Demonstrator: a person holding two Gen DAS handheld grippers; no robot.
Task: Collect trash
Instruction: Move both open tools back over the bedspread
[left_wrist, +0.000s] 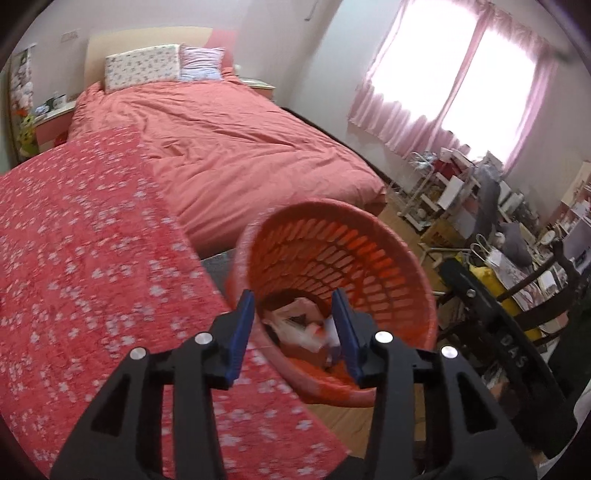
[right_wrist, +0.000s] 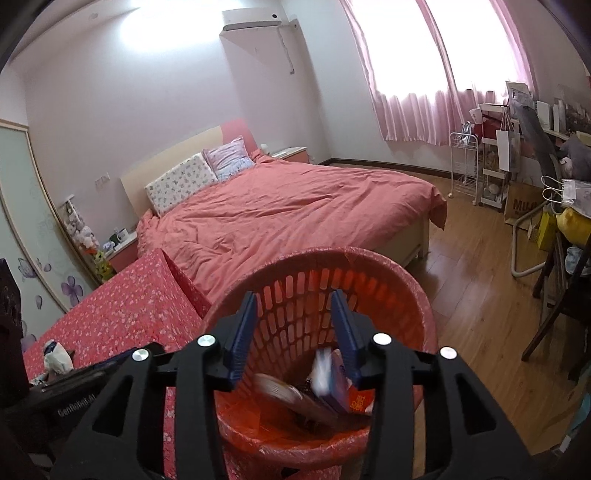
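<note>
An orange slatted trash basket lined with a red bag stands on the wooden floor beside a red floral-covered table. Wrappers and paper trash lie in its bottom. My left gripper is open and empty, hovering over the basket's near rim. In the right wrist view the basket sits directly below my right gripper, which is open; a blurred white-blue piece of trash is inside the basket between the fingers, above other wrappers. A crumpled white wrapper lies on the floral table.
A bed with a salmon duvet lies behind the table and basket. A dark wooden chair, bags and a cluttered desk stand at the right. A white rack stands under the pink-curtained window. The other gripper's black body is at the lower left.
</note>
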